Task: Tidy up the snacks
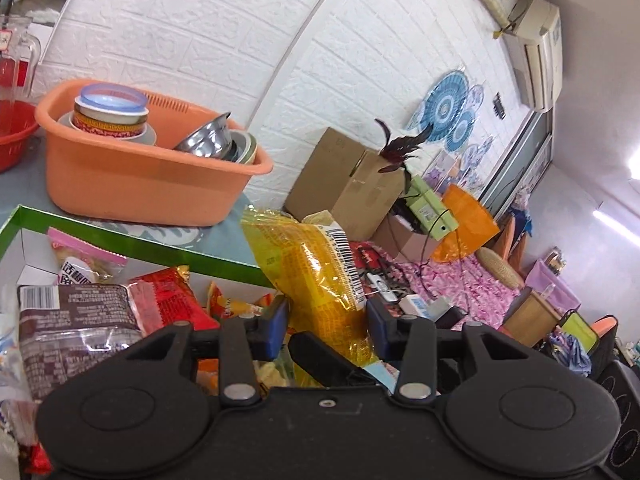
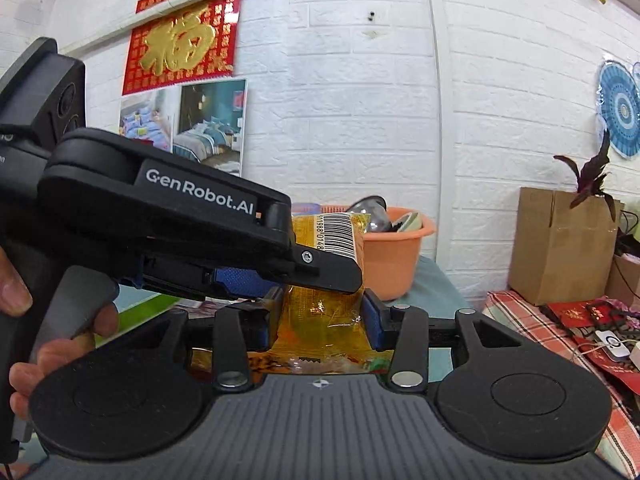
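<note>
Two grippers are set around one yellow snack bag (image 1: 320,276) at once. The left gripper (image 1: 326,330) has its blue-padded fingers (image 1: 276,330) narrowed on the bag's lower part, the foil creased between them. The right gripper (image 2: 322,322) brackets the same bag (image 2: 324,320) from a different side with its own blue pads (image 2: 374,326) touching the foil; whether real pressure is applied there cannot be told. In the right wrist view the left gripper is seen crossing in from the left, its upper finger laid over the bag just below the barcode.

The step in hand is judged to be the passing or placing of this bag into the green-rimmed box (image 1: 132,240), above whose near corner it is held upright. It would be done best if only one grip is kept firm while the other is eased off, so the thin foil is not torn or the contents crushed; the bag should then be lowered flat beside the packets already inside.

By count: one yellow bag held; in the box at least four packets are distinguished — a brown one (image 1: 76,320), a red one (image 1: 168,300), a pink-edged one (image 1: 86,260) and a small orange one (image 1: 232,306) — with more partly hidden. Behind, one orange basin (image 1: 136,184) is stacked with bowls, and one cardboard box (image 1: 344,184) stands further off.
</note>
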`<state>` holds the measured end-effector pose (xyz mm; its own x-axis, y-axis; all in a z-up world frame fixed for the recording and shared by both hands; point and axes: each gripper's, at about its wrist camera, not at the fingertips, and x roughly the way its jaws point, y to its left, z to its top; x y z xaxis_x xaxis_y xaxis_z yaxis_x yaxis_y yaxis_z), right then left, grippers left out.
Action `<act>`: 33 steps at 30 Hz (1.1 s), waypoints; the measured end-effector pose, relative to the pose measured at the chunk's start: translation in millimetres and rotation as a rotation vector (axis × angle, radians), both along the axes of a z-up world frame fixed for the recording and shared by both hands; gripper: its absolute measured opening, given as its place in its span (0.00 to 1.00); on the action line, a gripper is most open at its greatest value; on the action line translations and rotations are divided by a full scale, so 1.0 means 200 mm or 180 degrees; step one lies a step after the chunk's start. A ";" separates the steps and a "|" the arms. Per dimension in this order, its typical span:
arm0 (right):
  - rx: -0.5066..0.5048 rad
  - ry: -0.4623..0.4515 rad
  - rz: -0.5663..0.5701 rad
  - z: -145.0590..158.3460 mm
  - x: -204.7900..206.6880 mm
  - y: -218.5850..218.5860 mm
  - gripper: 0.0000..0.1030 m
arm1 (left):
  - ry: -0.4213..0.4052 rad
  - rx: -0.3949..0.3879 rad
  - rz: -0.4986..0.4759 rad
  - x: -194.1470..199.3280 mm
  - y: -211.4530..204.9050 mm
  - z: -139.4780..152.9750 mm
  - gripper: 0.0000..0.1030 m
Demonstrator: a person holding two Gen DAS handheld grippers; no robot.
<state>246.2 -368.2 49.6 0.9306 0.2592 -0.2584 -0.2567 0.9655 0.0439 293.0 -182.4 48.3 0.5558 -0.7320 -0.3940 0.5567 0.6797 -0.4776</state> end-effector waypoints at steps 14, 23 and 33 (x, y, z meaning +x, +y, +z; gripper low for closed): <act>0.0108 0.0327 -0.0191 -0.11 0.05 -0.04 1.00 | -0.0217 0.0319 0.0464 -0.12 0.16 -0.05 1.00; -0.0061 0.0327 -0.0212 0.04 -0.23 0.02 1.00 | -0.0331 0.0406 0.0718 -0.48 0.33 0.09 1.00; -0.0119 0.0336 -0.0210 0.17 -0.65 0.07 1.00 | -0.0516 0.0710 0.1086 -0.98 0.45 0.08 1.00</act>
<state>116.4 -354.7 82.7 0.9124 0.1866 -0.3642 -0.1884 0.9816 0.0310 97.7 -93.3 65.2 0.8187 -0.4026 -0.4094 0.3380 0.9143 -0.2231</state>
